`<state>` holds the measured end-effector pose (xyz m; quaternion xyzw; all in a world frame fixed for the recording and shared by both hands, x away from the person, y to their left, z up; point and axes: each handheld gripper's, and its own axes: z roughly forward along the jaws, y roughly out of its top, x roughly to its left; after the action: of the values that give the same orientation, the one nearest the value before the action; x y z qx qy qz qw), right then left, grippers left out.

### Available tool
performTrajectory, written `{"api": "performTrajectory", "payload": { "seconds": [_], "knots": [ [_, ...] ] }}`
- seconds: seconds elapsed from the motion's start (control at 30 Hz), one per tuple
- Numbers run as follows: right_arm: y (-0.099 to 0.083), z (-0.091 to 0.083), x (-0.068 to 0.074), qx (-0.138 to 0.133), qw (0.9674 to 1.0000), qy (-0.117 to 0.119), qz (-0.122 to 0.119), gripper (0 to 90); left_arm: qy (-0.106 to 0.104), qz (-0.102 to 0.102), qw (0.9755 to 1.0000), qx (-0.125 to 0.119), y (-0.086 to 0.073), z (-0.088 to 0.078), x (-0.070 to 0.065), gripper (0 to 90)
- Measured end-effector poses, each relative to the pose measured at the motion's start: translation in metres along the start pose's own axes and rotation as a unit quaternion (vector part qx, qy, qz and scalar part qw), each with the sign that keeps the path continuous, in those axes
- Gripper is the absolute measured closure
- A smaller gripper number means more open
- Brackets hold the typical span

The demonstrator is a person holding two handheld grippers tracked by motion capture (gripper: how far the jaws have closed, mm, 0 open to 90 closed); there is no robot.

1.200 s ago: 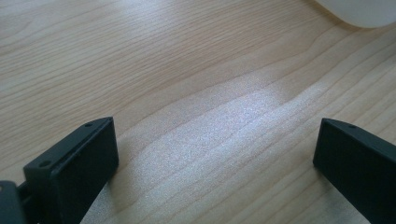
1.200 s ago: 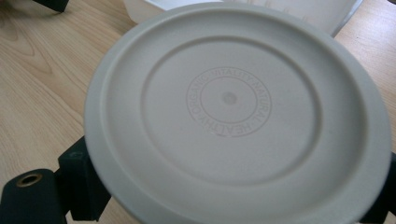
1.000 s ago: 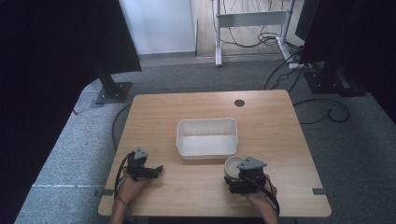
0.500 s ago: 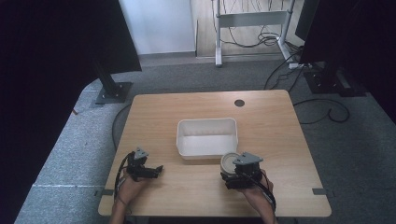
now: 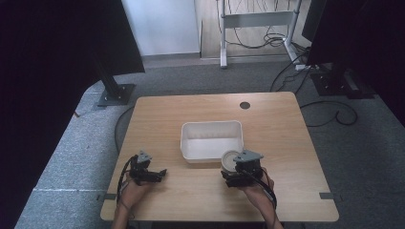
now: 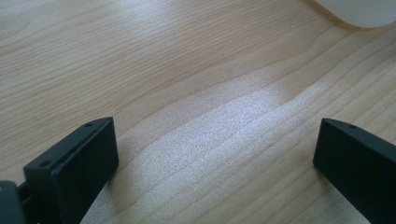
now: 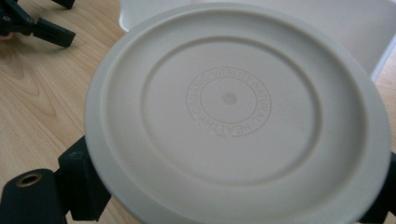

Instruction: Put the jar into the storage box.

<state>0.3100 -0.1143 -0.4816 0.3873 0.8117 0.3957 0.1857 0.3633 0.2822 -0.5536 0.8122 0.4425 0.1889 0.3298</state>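
My right gripper is shut on a round cream plate, held just off the near right corner of the white tub. In the right gripper view the plate shows its underside with an embossed ring of lettering; black jaws clamp its rim on both sides, and the tub lies behind it. My left gripper rests low at the table's near left, open, nothing between its jaws. In the left gripper view its fingers stand wide apart over bare wood, with a corner of the tub at top right.
The wooden table has a round cable hole near its far edge. My left gripper shows at the right gripper view's top left. Dark stands and a desk frame with cables stand on the carpet beyond.
My right gripper has carried the plate a little left and forward, closer to the tub's near right corner. The left gripper has stayed put.
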Motion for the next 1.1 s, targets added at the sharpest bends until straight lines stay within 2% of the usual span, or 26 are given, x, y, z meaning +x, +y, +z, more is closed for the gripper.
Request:
{"api": "performTrajectory", "payload": {
  "seconds": [0.77,1.1],
  "knots": [
    [0.019,0.021,-0.002,-0.003,1.0,-0.005,0.004,9.6,-0.001,0.001,1.0,0.0,0.0,0.0,0.0,0.0],
    [0.032,0.027,0.0,-0.008,0.9999,-0.007,-0.004,9.6,-0.001,0.001,1.0,0.0,0.0,0.0,0.0,0.0]
  ]
}}
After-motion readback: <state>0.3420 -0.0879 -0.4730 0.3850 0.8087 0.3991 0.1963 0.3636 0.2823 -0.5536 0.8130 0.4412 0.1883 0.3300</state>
